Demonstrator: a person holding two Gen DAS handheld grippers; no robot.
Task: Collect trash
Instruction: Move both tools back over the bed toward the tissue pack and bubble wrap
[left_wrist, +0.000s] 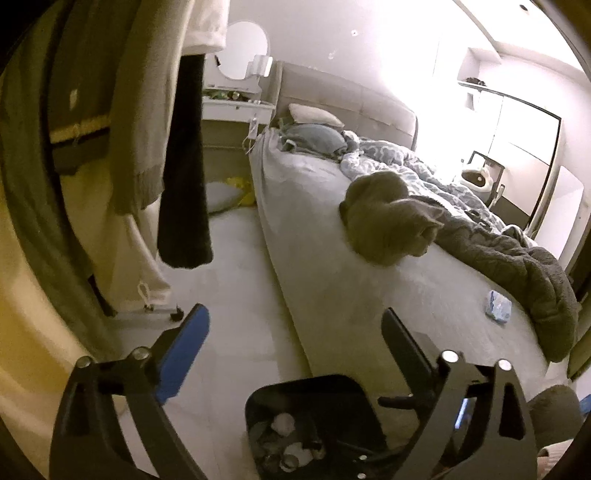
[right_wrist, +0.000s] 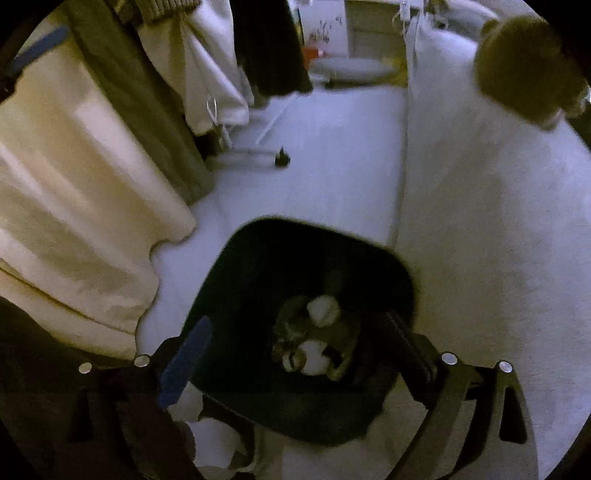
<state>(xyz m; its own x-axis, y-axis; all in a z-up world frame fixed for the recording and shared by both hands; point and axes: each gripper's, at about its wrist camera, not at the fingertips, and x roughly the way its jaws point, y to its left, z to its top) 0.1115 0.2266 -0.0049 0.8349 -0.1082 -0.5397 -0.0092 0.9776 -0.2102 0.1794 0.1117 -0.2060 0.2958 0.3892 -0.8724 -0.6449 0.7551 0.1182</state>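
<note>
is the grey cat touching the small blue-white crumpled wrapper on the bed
Apart. The left wrist view shows the grey cat sitting well up the bed, with bare sheet between it and the small blue-white crumpled wrapper.

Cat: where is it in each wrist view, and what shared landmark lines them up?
Left wrist: cat sits on the bed, right of centre.
Right wrist: cat at the top right edge, blurred.
Shared landmark: black bin on the floor beside the bed.

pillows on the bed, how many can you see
2: a white pillow against the headboard, and a blue-grey pillow just in front of it. The rumpled duvet may hide more.
</note>
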